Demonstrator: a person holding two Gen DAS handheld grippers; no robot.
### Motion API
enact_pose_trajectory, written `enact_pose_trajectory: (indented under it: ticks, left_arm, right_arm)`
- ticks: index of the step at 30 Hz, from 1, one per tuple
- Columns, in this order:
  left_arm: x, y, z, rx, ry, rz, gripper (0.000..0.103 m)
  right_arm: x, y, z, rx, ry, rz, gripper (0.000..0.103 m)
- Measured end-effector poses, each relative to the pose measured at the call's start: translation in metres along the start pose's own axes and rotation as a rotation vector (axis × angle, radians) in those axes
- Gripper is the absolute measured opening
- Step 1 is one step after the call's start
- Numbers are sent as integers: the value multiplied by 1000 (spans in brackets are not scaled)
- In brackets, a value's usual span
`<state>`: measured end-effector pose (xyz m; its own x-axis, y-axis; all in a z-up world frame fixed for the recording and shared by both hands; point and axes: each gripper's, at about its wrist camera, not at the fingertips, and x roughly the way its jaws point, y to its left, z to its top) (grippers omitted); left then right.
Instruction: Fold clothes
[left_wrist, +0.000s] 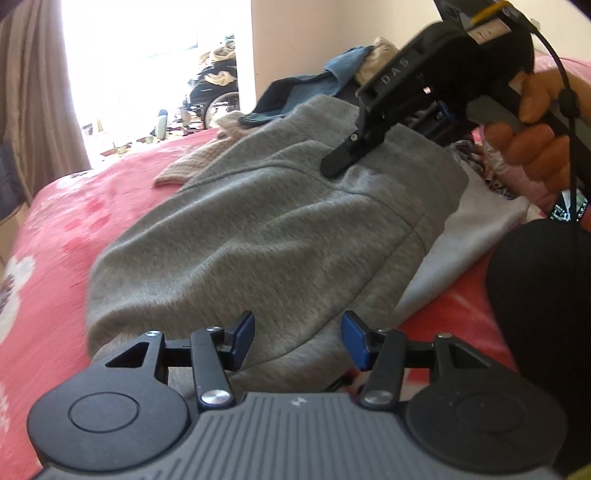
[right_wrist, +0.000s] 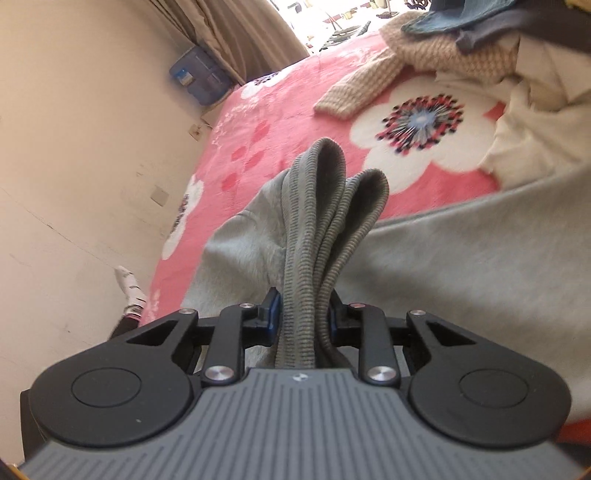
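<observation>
Ribbed hem (right_wrist: 314, 258) of the grey sweatshirt (left_wrist: 258, 236), lying mid-bed (left_wrist: 74, 229), is clamped in the right gripper (right_wrist: 303, 317); left gripper (left_wrist: 298, 339) jaws released. Soft, floppy fleece, so grab seams and corners.

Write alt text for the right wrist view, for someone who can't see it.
The right gripper is shut on the bunched ribbed hem of a grey fleece sweatshirt lying on a pink floral blanket. A beige knit sweater lies beyond.

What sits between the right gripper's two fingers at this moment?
In the right wrist view, the right gripper is shut on the grey garment's ribbed hem, bunched in folds between its pads.
</observation>
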<state>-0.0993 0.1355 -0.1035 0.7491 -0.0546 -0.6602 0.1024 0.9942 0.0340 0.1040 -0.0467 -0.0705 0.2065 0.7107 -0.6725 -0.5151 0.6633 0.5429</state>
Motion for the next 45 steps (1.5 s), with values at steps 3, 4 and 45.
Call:
enact_pose_trajectory:
  ticks: [3,4,45]
  left_arm:
    - [18,-12,13,-1,16,-42,53]
    - [24,-18,18,2,19,-59,53]
    - [81,-23,44,-52,123,-159,53]
  right_arm:
    - [-10,-12,16,-35,11,-55,22]
    - [-13,-16,21,-46,13,-74,22]
    - [-98,-281,51,203,82,-347,27]
